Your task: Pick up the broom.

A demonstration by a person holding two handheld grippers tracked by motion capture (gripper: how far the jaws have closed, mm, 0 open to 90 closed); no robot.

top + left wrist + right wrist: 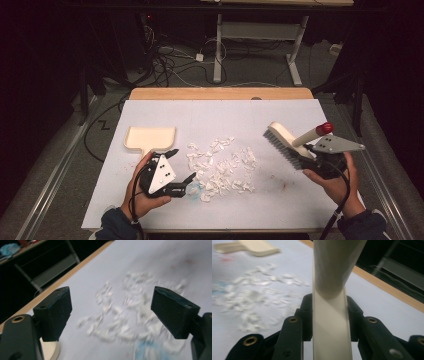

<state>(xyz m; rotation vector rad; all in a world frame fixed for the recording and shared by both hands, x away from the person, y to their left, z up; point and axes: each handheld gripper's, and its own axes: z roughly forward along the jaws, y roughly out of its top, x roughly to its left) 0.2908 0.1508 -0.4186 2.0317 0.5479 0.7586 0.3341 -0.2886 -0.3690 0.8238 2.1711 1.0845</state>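
The scraps (pixel 220 167) lay mid-sheet (pixel 300 195), with bare room toward the near edge. The left gripper (pixel 181 167) stood wide, empty, beside them. The right gripper (pixel 312 162) clenched the brush (pixel 287 142). The high view showed its bristles; the right gripper view, the dustpan (pixel 257 247).

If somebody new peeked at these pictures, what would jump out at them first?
Probably the heap of white scraps scattered in the middle of the pale table. Next, the cream brush with the red-tipped handle, gripped by the right claw on the right side. The left claw stands open beside the scraps, with a cream dustpan lying just behind it.
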